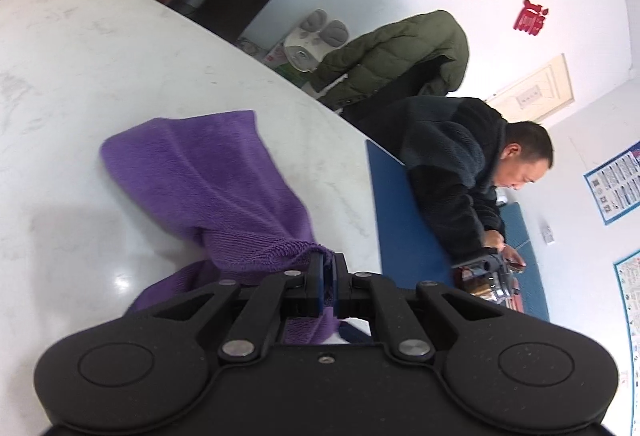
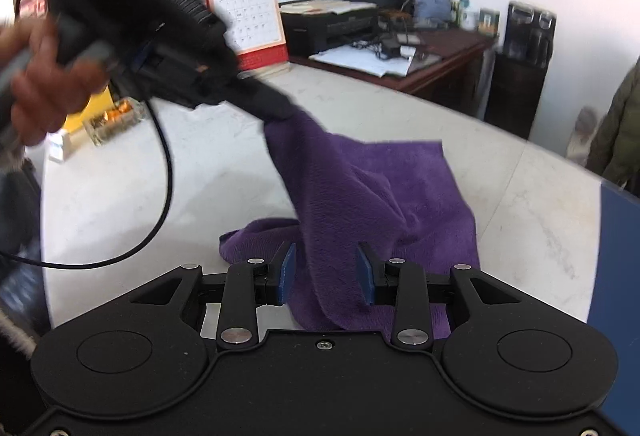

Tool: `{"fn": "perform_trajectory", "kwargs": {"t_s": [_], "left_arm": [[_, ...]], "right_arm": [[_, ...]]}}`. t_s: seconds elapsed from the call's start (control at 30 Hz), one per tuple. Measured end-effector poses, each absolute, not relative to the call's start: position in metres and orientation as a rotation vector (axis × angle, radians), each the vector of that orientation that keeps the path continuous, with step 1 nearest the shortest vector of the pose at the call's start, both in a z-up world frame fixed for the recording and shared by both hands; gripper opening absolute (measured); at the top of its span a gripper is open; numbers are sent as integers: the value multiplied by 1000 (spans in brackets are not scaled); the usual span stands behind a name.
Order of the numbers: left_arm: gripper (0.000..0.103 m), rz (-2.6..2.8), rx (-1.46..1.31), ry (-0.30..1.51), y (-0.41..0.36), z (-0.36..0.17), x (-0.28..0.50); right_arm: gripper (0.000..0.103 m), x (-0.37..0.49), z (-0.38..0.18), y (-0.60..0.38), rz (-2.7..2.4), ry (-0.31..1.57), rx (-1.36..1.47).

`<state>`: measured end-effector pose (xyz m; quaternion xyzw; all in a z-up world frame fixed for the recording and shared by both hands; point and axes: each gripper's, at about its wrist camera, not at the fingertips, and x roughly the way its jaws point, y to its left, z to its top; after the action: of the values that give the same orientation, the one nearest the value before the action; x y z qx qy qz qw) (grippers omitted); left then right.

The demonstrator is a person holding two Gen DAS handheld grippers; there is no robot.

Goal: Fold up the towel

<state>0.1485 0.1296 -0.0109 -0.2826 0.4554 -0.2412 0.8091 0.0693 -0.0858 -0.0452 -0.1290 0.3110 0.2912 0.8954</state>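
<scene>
Presently the left gripper (image 1: 328, 268) has its jaws clamped on a corner of the towel (image 1: 208, 179), lifting it off the desk (image 1: 80, 55). Right gripper (image 2: 326, 272): jaws apart, towel hanging between them, unpressed. Towel's far edge rests at 12 o'clock.

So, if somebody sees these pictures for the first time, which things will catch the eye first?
First the purple towel on the pale table: the left gripper has its fingers shut on one edge and holds it up off the table. Next the right gripper, fingers apart with towel hanging between them, not pinched. In the left wrist view, a person in a dark jacket leans over a blue mat to the right.
</scene>
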Motion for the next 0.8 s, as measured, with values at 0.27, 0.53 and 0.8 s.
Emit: {"fn": "perform_trajectory", "kwargs": {"t_s": [0.27, 0.53, 0.8], "left_arm": [[4, -591, -607, 946, 123, 11, 161], [4, -609, -602, 879, 137, 35, 169], [4, -572, -547, 936, 142, 15, 168]], "right_arm": [[32, 78, -81, -56, 398, 662, -365], [32, 96, -104, -66, 193, 667, -332], [12, 115, -109, -94, 146, 693, -295]]}}
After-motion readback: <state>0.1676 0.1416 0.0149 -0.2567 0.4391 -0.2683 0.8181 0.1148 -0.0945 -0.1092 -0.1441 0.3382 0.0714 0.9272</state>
